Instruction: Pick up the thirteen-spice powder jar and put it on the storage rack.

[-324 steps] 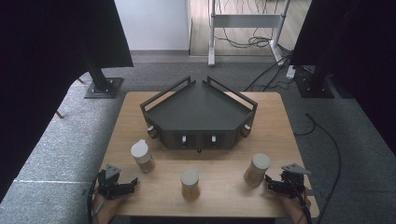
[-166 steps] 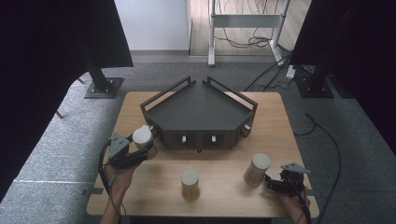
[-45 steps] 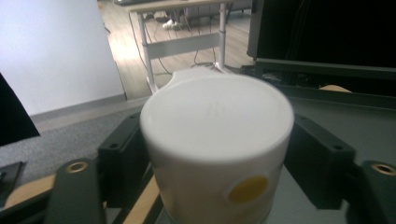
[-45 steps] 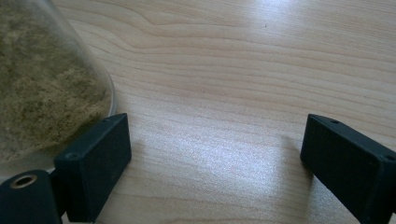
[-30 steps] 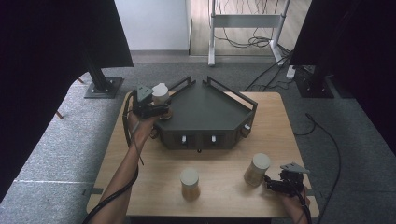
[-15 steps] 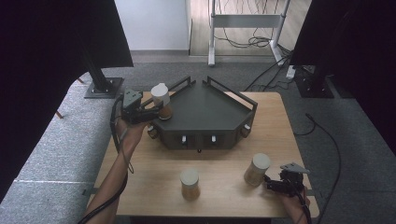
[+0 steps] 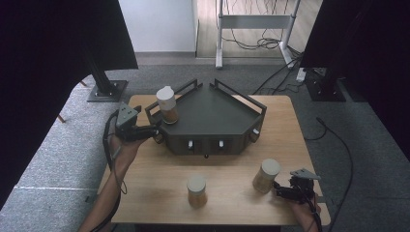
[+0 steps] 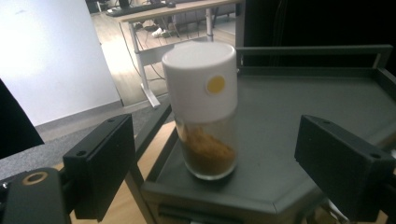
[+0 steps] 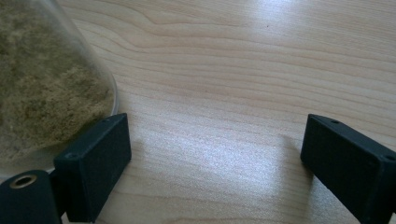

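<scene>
Jar on tray [image 7: 168, 104]: upright at the tray's [image 7: 212, 113] left corner, straight ahead of the left gripper [image 7: 153, 131], lid up, long axis vertical.
Left gripper jaws: spread wide, level, either side of the jar [image 8: 204, 109] but short of it, touching nothing.
Middle jar [image 7: 197, 190]: on the table [image 7: 154, 179], between both hands, well apart from each.
Right jar [image 7: 266, 175]: just beside the right gripper [image 7: 282, 192], off its left jaw.
Right gripper jaws: apart, empty, over bare wood.
Nearer hand for next jar: likely the right.

Tray [image 7: 212, 121] rails [image 7: 244, 99] block sideways entry; bare table [image 7: 232, 169] in front.
</scene>
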Available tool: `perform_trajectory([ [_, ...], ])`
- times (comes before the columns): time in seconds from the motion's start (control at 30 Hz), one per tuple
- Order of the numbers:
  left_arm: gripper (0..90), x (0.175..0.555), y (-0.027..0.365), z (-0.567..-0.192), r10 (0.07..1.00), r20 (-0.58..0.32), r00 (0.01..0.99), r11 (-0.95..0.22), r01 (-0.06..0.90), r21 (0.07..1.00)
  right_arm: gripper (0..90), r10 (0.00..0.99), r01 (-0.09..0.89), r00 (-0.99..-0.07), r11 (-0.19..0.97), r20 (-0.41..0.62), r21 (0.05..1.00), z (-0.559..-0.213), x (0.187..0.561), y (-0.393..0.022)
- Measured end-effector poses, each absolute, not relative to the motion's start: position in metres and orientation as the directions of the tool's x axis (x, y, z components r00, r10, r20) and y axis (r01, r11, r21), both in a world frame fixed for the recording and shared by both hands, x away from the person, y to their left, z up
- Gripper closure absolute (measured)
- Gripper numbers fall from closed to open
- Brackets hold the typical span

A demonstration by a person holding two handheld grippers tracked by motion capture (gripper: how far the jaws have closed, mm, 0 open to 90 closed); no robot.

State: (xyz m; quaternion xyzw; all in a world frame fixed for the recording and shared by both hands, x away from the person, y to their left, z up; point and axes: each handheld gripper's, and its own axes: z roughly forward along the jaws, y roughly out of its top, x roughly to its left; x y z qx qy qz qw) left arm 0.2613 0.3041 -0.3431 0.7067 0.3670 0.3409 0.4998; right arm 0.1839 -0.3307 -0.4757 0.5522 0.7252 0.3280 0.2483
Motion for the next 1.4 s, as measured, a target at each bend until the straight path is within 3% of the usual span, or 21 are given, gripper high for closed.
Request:
perform_trajectory([
  [0.7,12.7,0.226,0.333,-0.360,0.849,0.083,0.521,-0.230,0.225,0.947,7.9,0.964,0.639,-0.265,0.174,0.002,0.750,-0.476,0.184,-0.330],
  [1.4,12.7,0.201,0.332,-0.387,0.833,0.108,0.543,-0.286,0.257,0.923,7.9,0.965,0.639,-0.262,0.172,0.002,0.749,-0.476,0.183,-0.330],
])
